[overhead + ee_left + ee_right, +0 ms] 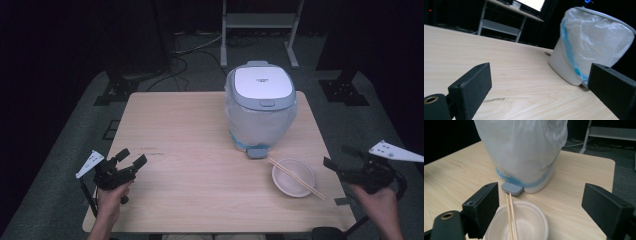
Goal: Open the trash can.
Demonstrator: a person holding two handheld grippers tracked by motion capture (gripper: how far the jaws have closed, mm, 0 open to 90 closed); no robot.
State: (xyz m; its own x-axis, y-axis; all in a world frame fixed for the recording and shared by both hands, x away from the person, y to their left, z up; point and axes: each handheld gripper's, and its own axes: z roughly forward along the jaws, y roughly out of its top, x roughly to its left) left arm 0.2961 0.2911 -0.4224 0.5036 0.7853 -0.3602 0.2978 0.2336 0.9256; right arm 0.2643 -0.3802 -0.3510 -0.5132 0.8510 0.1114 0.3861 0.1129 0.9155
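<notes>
Evidently setup for clearing trash: bowl (pixel 293 177) sits near the table's (pixel 190 150) front-right corner, chopsticks (pixel 296 178) laid across its rim so they come off first. Pedal bin (pixel 261 102), bag-lined, lid down, stands just behind toward the far edge, pedal (pixel 258 152) facing the bowl. Right gripper (pixel 344 159) off the right edge, jaws apart, empty; left gripper (pixel 131 158) at front-left corner, likewise.

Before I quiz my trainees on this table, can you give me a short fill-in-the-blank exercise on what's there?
1. The chopsticks lie across the white ____.
2. The pedal bin is lined with a plastic ____.
3. Both the left claw and the right claw have their jaws ____.
4. The bin's lid is ____.

Missing words: bowl; bag; open; closed
</notes>
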